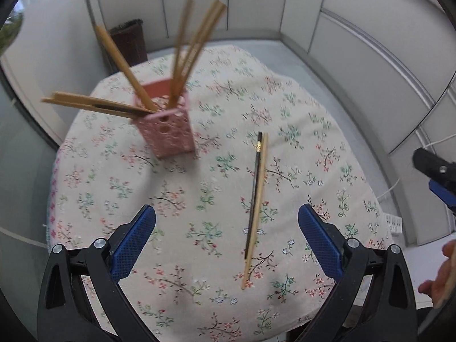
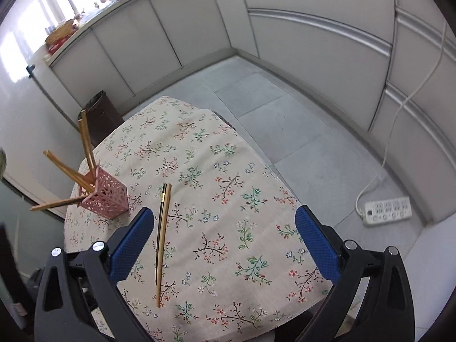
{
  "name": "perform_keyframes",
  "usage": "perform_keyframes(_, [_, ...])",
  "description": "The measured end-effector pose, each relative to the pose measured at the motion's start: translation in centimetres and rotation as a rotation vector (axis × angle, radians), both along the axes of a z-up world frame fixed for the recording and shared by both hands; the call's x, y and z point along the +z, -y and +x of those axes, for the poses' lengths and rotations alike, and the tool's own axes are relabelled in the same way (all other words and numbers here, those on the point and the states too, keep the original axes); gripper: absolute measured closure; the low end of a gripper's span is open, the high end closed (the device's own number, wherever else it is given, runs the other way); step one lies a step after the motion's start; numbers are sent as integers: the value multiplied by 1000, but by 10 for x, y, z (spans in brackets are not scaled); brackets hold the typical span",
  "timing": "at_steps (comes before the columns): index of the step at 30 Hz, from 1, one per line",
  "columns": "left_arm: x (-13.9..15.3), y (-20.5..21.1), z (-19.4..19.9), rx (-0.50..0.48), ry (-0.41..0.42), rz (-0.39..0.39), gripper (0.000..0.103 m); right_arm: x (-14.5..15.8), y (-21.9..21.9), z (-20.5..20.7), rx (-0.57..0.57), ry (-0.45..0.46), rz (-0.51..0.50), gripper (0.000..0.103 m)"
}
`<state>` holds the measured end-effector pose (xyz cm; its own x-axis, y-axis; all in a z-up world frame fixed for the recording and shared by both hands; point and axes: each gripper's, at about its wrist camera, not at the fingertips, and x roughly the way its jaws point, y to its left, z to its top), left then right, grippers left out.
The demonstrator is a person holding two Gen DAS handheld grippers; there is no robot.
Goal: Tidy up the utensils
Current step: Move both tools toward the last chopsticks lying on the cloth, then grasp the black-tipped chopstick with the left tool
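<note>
A pink perforated holder (image 1: 171, 131) (image 2: 104, 196) stands on the floral tablecloth (image 1: 199, 213) with several wooden chopsticks (image 1: 196, 45) (image 2: 85, 142) leaning out of it. Two more chopsticks, one black (image 1: 254, 196) and one wooden (image 1: 258, 213), lie side by side on the cloth (image 2: 228, 199); in the right wrist view the pair (image 2: 162, 242) sits just right of the left pad. My left gripper (image 1: 226, 219) hangs open above the lying pair, empty. My right gripper (image 2: 223, 222) is wide open and empty.
A dark bin (image 2: 99, 114) stands past the table's far left corner. Cabinets line the walls. A white power strip (image 2: 387, 211) with its cable lies on the grey floor at right. A person's hand (image 1: 441, 273) and part of the other gripper (image 1: 436, 173) show at the right edge.
</note>
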<state>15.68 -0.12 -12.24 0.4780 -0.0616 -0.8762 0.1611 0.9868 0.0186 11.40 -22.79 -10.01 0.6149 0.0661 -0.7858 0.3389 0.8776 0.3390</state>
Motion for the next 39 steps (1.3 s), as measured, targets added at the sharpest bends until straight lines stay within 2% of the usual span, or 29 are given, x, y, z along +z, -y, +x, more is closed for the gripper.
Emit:
perform_keyframes(7, [-29, 43, 48, -11, -107, -57, 7, -10, 23, 1, -25, -44, 136, 6])
perform_keyframes(10, [-37, 55, 70, 8, -110, -31, 12, -12, 30, 1, -32, -46, 183, 6])
perform_keyframes(13, [-53, 60, 98, 42, -155, -23, 29, -14, 35, 3, -29, -53, 240, 6])
perform_keyframes(15, [-62, 57, 111, 69, -193, -35, 46, -15, 38, 4, -27, -59, 267, 6])
perform_keyframes(17, [-71, 55, 123, 89, -221, -32, 55, -16, 42, 4, -29, -60, 294, 6])
perform_keyframes(20, [-79, 52, 135, 111, -230, -9, 61, -16, 47, 4, -28, -57, 331, 6])
perform_keyframes(25, [-90, 51, 147, 119, -243, 17, 65, -17, 53, 5, -33, -62, 356, 6])
perform_keyframes(28, [-93, 54, 152, 108, -242, 36, 71, -19, 55, 5, -38, -68, 365, 6])
perform_keyframes(31, [-95, 55, 159, 99, -246, 53, 75, -21, 56, 5, -43, -74, 363, 6])
perform_keyframes(33, [-101, 55, 165, 93, -283, 48, 77, -21, 56, 6, -43, -77, 357, 6])
perform_keyframes(37, [-103, 58, 168, 57, -285, 69, 78, -22, 56, 7, -52, -85, 332, 6])
perform_keyframes(39, [-105, 61, 169, 20, -280, 67, 85, -24, 57, 8, -58, -92, 323, 6])
